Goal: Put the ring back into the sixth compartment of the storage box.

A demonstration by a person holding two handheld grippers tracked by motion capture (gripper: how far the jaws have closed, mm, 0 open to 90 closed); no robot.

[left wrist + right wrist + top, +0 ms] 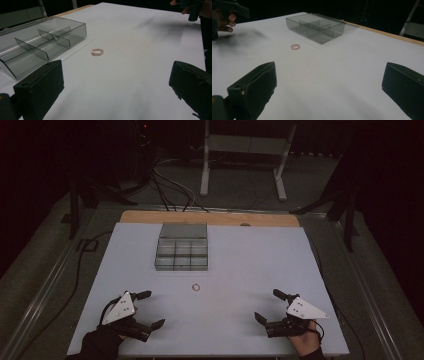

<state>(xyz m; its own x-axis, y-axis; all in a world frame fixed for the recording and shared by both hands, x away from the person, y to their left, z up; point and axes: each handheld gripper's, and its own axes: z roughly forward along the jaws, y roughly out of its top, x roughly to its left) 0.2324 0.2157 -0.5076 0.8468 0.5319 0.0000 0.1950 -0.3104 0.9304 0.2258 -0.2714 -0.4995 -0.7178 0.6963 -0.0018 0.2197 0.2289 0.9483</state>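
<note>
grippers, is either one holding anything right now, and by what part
Nothing is held. The left gripper and right gripper both stand open over the table, and the beaded ring lies untouched near the clear divided box.

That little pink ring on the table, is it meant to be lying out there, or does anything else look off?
The bead ring lies alone on the white table, just in front of the clear compartment box, whose visible sections look empty. Otherwise nothing looks spilled, tilted or damaged.
</note>
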